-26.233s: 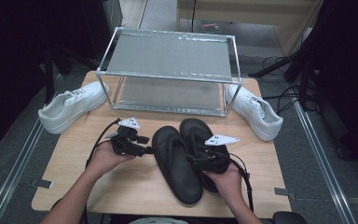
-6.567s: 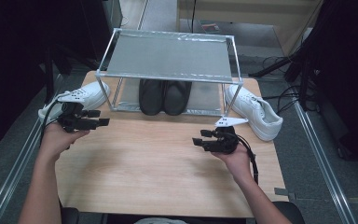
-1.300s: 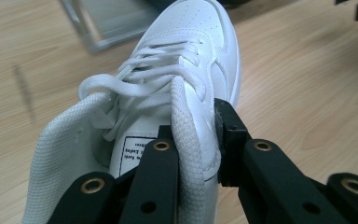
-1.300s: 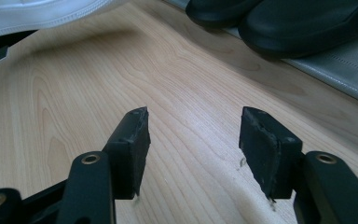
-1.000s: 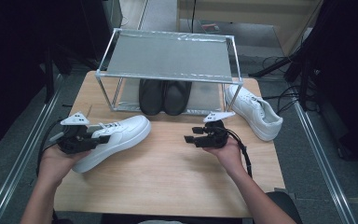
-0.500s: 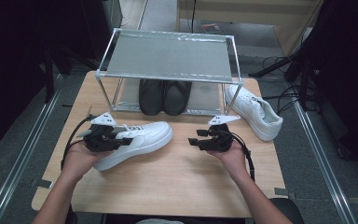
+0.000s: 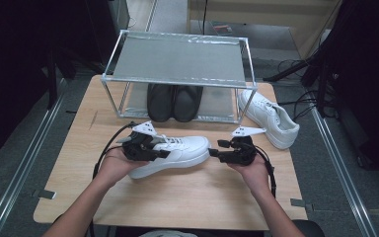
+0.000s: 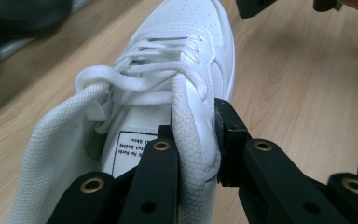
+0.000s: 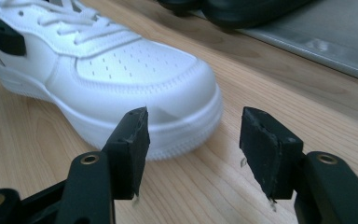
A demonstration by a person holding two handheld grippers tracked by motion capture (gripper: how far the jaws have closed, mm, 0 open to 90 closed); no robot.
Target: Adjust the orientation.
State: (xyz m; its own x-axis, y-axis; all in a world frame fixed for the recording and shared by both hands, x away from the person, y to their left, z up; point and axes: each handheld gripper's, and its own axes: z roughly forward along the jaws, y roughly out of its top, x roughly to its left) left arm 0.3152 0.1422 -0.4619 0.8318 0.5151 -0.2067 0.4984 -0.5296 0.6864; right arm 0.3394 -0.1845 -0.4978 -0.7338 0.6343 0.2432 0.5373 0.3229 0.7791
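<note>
Sneaker (image 7: 177, 153) collar pinched by left tongs (image 8: 200, 140); right tongs (image 9: 191, 140) apparently empty.

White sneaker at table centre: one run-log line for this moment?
left hand-held gripper: shut on white sneaker collar | right hand-held gripper: open, at toe | black shoes: under rack

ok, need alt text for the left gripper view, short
The left gripper is shut on the padded collar of a white sneaker, one of its black fingers inside the shoe opening and the other outside. The sneaker's laces and perforated toe stretch away over a wooden table; a printed label shows inside the shoe.
</note>
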